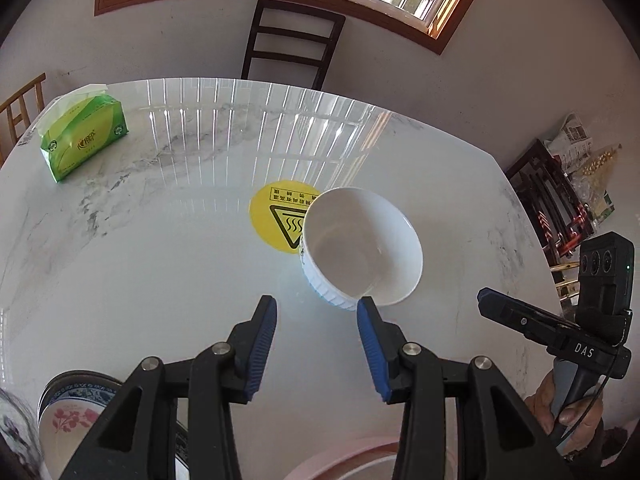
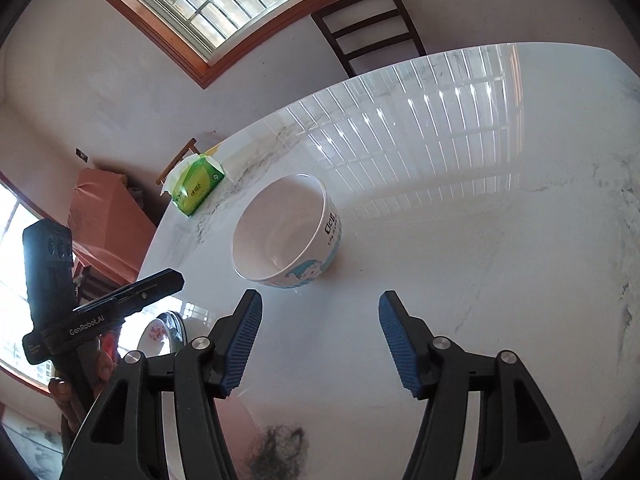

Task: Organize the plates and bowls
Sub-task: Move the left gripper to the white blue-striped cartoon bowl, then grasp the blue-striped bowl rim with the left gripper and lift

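1. A white ceramic bowl is seen upright on the glossy marble-patterned table, partly over a yellow warning sticker.
2. The left gripper is held with fingers spread and empty, the bowl just beyond its right fingertip.
3. The right gripper is likewise spread, nothing between its pads.
4. The bowl is judged rigid, glazed, slippery and breakable; its ribbed, printed wall ends in a thin rim, where a pinch is advised.
5. Stacked floral dishes are noted at the near left.
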The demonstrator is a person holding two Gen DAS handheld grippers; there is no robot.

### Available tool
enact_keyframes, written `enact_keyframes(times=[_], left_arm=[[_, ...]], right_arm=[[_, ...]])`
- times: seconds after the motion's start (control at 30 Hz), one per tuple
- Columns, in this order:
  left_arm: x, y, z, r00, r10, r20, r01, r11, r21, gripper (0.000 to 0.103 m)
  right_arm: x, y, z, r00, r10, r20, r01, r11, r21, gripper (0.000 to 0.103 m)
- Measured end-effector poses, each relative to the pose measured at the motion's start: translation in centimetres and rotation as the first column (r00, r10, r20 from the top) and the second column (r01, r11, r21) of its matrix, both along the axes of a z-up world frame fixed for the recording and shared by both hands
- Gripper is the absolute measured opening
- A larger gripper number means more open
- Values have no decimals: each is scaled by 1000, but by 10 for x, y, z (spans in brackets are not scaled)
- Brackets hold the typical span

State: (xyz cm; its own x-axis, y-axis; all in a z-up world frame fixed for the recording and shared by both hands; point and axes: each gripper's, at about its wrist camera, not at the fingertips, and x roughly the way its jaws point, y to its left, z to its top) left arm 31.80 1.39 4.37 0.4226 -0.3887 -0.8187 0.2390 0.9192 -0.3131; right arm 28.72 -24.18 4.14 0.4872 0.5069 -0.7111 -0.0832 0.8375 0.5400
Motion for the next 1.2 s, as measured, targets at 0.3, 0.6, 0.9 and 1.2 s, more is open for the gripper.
enact_keyframes(times=[0.3,0.6,0.9,1.2], left_arm=[[53,-8,-30,997,-25,-69,23,999,-26,43],[63,-11,-45,995,-38,-95,39,999,3,43],[68,-27,-52,991,-28,-130,37,997,73,15],[58,-18,-40,995,11,-102,-3,997,82,10]], right_arm=[[46,9,-16,998,-8,-67,12,998,56,62],[69,29,-26,996,13,-86,-13,1000,-6,61],[81,40,-46,987,62,-150,-66,998,-19,25],[71,39,-36,986,60,-153,-61,998,1,22]])
